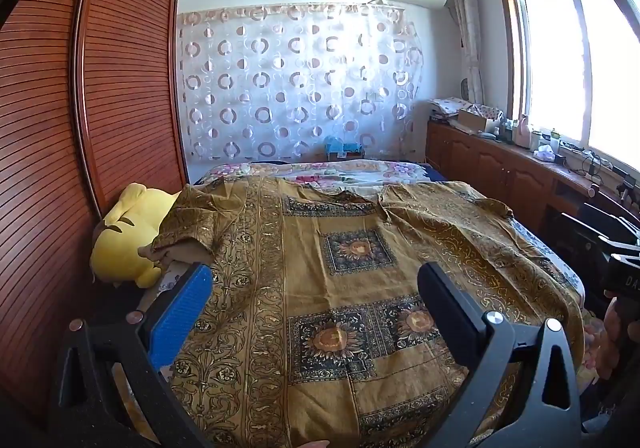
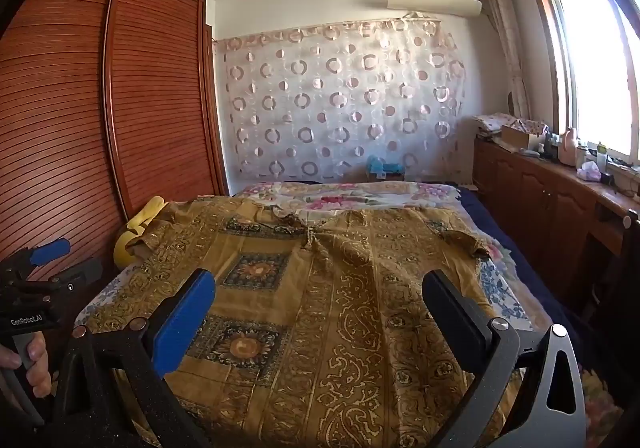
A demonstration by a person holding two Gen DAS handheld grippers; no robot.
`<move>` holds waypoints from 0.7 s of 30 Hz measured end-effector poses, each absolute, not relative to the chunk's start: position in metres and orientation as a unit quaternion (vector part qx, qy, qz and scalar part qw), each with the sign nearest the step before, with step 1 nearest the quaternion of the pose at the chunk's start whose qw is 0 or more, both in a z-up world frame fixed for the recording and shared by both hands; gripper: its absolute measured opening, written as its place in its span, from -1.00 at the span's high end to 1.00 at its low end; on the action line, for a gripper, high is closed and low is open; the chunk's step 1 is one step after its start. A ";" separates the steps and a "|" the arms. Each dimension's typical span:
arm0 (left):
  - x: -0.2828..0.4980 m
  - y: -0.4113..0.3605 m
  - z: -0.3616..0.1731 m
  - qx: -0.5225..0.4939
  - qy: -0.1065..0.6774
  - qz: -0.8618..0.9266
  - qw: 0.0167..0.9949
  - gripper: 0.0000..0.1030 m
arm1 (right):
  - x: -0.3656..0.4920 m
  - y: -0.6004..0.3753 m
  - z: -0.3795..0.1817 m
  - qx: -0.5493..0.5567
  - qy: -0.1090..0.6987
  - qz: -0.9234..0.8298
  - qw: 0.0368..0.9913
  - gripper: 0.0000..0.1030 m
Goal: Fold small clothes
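Garment (image 1: 340, 248): mustard-gold printed top with dark medallion squares, spread flat and face up on the bed (image 1: 332, 172), neckline (image 2: 310, 222) toward the far floral bedding, hem nearest the cameras. Long axis running from hem to neck, away from both tools. Left sleeve (image 1: 188, 216) draped toward the yellow plush toy (image 1: 128, 232) beside the wardrobe (image 1: 120, 68); right sleeve (image 2: 464, 236) lying out toward the window-side edge of the bed.

Handling, as judged: thin woven cloth, light, limp, no stiffness of its own; likely to sag and slide when lifted, not fragile. Small creases visible near the neck and right shoulder. Best purchase judged at edges and corners: a hem corner or a sleeve end, pinched through a single fold of cloth and not the flat middle.

Left tool (image 1: 316, 300): jaws at full spread, nothing between the pads, hovering above the lower left part of the garment. Right tool (image 2: 320, 312): likewise spread wide and empty, above the lower right part. No contact with the cloth seen from either. Folding not yet begun.
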State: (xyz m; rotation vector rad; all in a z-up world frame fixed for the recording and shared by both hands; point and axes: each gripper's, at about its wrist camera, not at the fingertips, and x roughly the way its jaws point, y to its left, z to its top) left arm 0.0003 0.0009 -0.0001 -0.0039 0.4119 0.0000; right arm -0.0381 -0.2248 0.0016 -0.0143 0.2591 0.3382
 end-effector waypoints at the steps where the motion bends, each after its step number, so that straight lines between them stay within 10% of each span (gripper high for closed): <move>1: 0.000 0.001 0.000 -0.002 0.204 0.000 0.979 -0.99 | -0.039 -0.225 0.001 -0.006 0.129 0.168 0.977 -1.00; 21: -0.005 -0.001 0.002 0.002 0.198 0.000 0.980 -0.99 | -0.038 -0.227 0.001 -0.006 0.132 0.167 0.977 -1.00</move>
